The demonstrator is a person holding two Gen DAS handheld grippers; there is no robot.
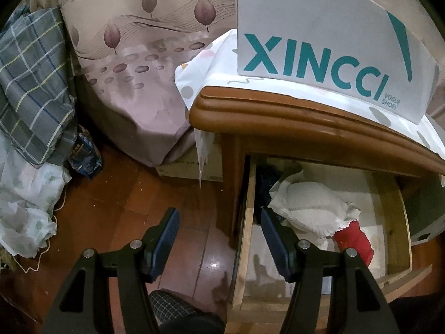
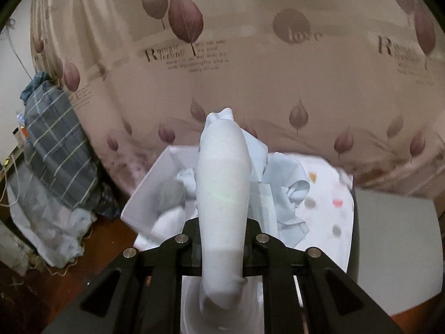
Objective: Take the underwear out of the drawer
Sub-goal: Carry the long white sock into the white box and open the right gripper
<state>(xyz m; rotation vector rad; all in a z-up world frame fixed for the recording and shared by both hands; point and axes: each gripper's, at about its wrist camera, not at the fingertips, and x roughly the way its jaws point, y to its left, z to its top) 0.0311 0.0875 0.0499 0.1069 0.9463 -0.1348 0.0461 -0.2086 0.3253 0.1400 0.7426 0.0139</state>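
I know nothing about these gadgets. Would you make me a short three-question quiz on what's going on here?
1. True or false: the right gripper is shut on a pale garment.
2. What lies in the open drawer? A) only shoes B) white cloth and a red item C) books
3. Fill in: the box on the nightstand reads ____.

Key: 1 true. 2 B. 3 XINCCI. The left gripper is open and holds nothing.
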